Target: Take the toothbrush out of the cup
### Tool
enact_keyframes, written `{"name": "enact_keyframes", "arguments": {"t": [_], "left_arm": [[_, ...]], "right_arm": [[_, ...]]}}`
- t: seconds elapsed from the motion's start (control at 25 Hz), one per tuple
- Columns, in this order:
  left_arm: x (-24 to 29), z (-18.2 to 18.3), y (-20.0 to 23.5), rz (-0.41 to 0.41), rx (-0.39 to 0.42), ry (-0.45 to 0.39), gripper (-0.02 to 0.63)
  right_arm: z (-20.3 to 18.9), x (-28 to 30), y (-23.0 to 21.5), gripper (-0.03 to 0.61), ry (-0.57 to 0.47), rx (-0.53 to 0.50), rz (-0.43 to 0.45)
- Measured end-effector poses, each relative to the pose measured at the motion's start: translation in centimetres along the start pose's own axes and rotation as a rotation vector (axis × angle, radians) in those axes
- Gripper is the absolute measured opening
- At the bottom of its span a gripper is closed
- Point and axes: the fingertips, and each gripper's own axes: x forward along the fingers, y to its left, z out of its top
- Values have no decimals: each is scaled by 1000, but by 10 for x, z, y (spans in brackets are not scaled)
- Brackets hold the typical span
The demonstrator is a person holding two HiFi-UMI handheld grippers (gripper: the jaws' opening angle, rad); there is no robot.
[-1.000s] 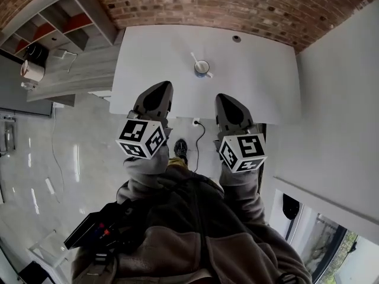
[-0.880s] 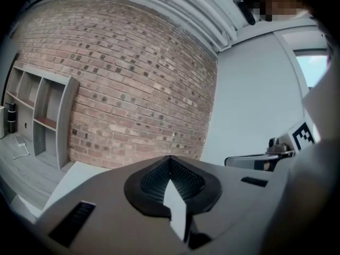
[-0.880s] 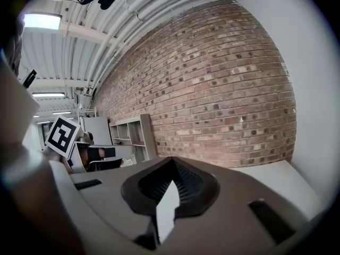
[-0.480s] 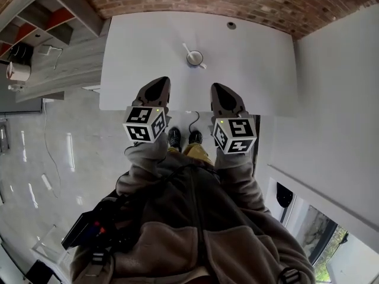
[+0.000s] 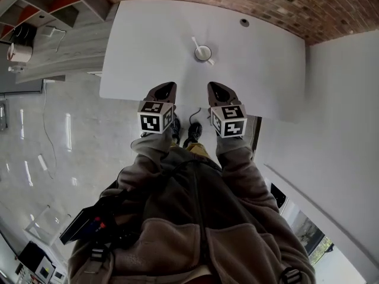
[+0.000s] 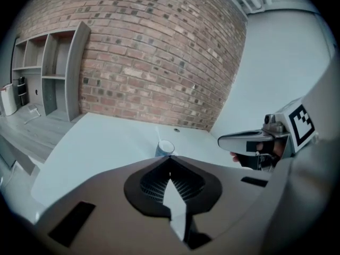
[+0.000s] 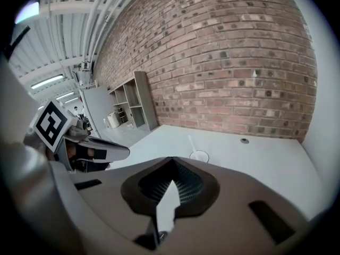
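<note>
Cup stands upright on the white table, upper centre of the head view. Toothbrush sits inside it, handle leaning toward the upper left. Left gripper and right gripper are held side by side over the table's near edge at mid-frame, well apart from the cup. Both sets of jaws are closed tip to tip with nothing between them (confirmed in each gripper view).

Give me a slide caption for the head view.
Left gripper and right gripper hover at the table edge; toothbrush in the cup beyond.
</note>
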Motion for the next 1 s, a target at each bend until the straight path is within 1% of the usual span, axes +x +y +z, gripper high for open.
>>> {"name": "enact_keyframes", "arguments": {"t": [0.16,0.28,0.44,0.84,1.0], "left_arm": [[8,-30,6,-12,-42,72,5],[15,-37,11,-29,-60,84,5],[26,-45,21,-24,-75,96,5],[50,-55,78,68,-135,121,5],[56,-50,87,78,-144,118,5]], "right_arm": [[-23,20,1,2,68,-6,33],[-30,38,-2,2,100,-21,54],[-35,69,-14,0,119,-51,72],[-32,132,-52,2,154,-96,61],[-30,151,-59,2,178,-122,66]]}}
